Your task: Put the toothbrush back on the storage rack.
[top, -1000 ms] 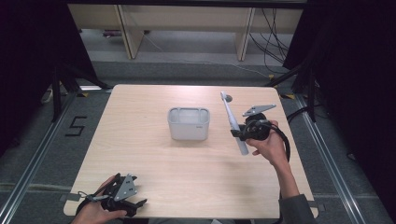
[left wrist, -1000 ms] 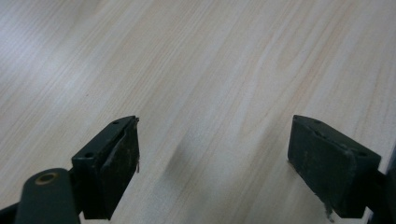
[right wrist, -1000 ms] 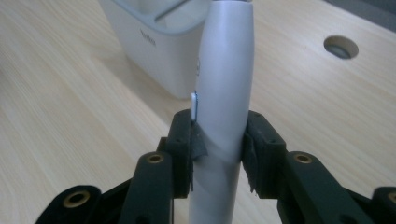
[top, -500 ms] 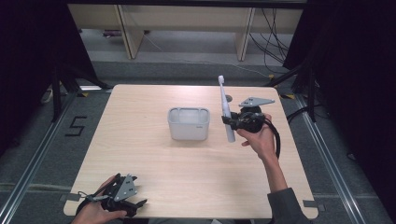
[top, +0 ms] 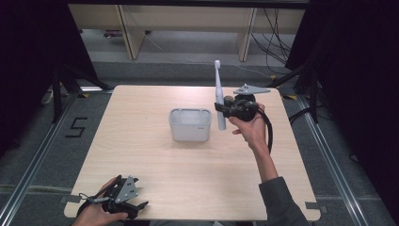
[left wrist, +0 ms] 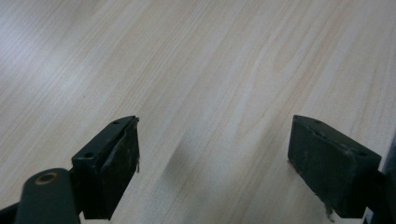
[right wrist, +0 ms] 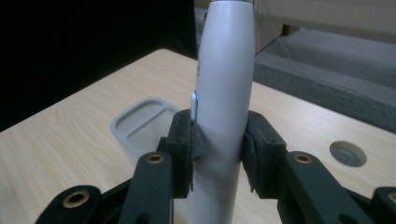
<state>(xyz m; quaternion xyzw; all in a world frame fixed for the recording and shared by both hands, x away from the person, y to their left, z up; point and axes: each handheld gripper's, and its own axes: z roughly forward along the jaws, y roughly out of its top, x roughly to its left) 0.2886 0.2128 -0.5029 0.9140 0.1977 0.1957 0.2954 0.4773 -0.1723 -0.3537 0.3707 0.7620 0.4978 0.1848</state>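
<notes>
So the right gripper [top: 220,107] is clamping an electric toothbrush [top: 219,96] by the lower part of its handle, pads pressing both sides as the right gripper view is showing [right wrist: 223,93], and the person is holding it nearly upright, brush head on top, lifted clear of the table [top: 141,155]. The grey cup [top: 190,124] is standing near the table's middle, open side up, and the toothbrush is hanging just beside it on its right, bottom end about level with the rim in the high view, not over the opening yet. Step in hand is looking like dropping the toothbrush into the cup: I'd say keep it vertical, carry it sideways until the bottom end is sitting above the opening, then lower straight and let go only once the base is inside, since the cup is light and a bump on the rim could be tipping it. The left gripper [top: 123,202] is resting at the near left edge of the table, well apart from the cup, jaws spread wide with nothing between them, bare wood under it [left wrist: 210,93]
</notes>
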